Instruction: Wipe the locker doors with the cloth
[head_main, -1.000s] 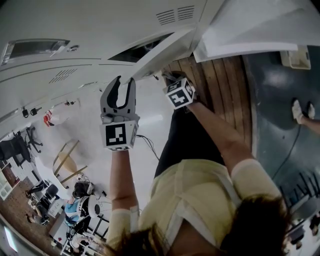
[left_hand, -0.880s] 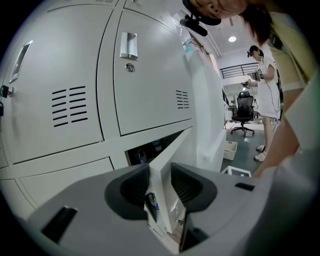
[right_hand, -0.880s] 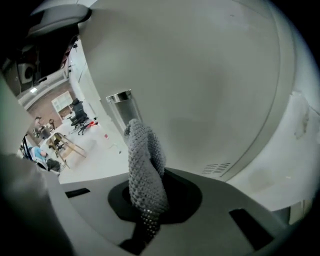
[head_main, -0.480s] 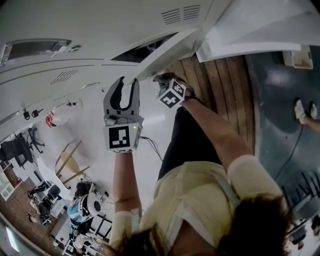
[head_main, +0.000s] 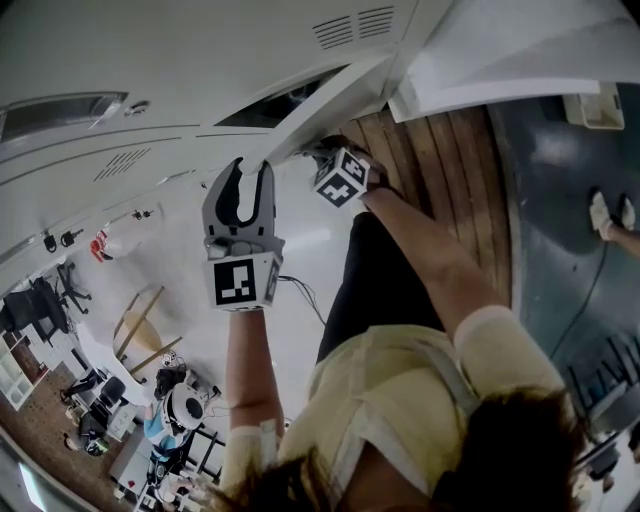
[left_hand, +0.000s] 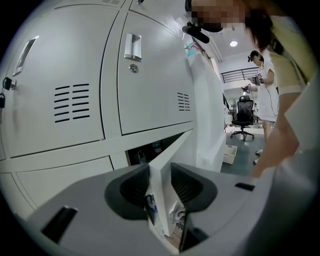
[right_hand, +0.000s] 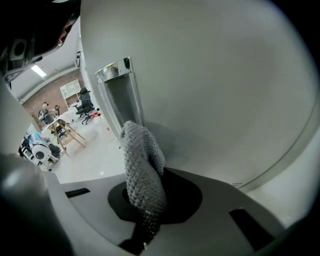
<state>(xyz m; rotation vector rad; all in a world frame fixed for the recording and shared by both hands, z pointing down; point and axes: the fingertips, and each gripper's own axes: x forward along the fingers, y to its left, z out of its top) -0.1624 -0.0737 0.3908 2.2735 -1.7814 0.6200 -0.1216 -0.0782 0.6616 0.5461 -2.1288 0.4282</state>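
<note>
Gripping the free edge of an open locker door (left_hand: 172, 152), the left gripper (left_hand: 160, 172) has its two jaws closed on either side of the thin white panel, which runs straight up out of the gap between them. Behind the door the compartment (left_hand: 142, 156) stands open, dark, with a few small items inside that are too small to tell apart. Closed lockers (left_hand: 150, 85) with vents and handles fill the wall above it. In the head view that gripper points up at the door's corner from the left, while the right gripper (right_hand: 150, 200) reaches in from the right side of the same door, above a wooden floor (head_main: 440, 170). Its jaws are clamped on a grey knitted cloth (right_hand: 142, 165), which sticks up out of them in a bunched roll. The cloth lies close against the door's plain grey face, just below a metal fitting (right_hand: 117, 95); whether it touches the surface I cannot tell.
</note>
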